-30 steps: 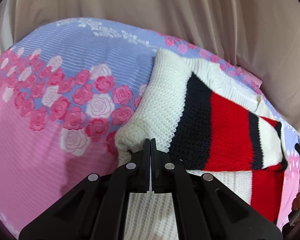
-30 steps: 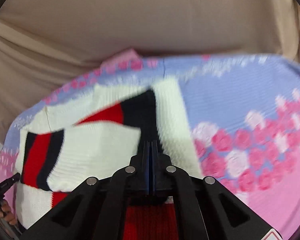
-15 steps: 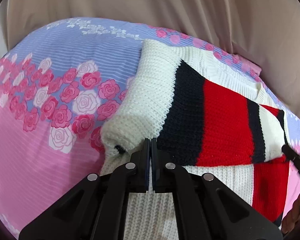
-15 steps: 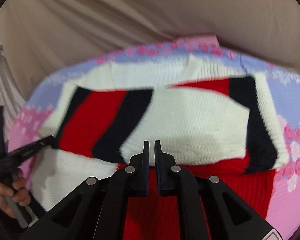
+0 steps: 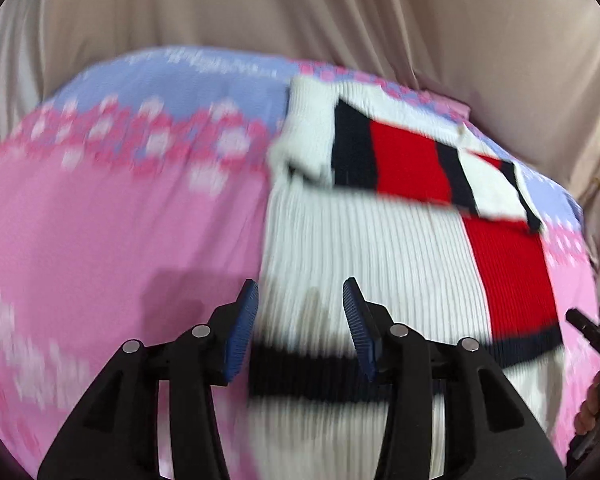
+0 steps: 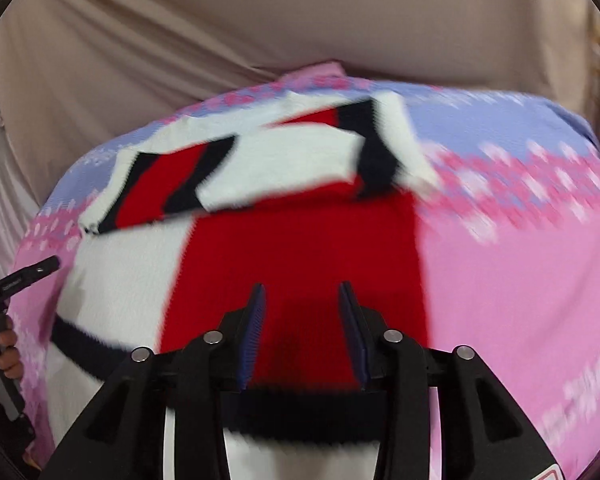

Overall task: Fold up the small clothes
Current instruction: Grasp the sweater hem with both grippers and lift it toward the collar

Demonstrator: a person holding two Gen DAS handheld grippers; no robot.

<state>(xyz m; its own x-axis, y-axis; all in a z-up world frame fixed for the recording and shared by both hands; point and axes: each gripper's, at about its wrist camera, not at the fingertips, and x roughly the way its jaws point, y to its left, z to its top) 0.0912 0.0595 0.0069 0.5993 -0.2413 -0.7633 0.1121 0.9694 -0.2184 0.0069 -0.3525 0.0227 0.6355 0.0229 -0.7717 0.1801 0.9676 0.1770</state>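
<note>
both grippers have let go and pulled back since the earlier frame. the sweater (image 5: 364, 248) lies sleeves-folded across the floral sheet (image 5: 112, 232); left gripper (image 5: 300, 312) gapes over its white side, right gripper (image 6: 302, 316) over its red side.

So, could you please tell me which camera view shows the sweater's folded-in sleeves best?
The right wrist view: both striped sleeves lie crossed over the sweater's chest, near the frame's centre. The left wrist view shows the sleeves too, but pushed toward the upper right, with the far one squeezed at the fisheye edge. Both views are motion-blurred.
</note>
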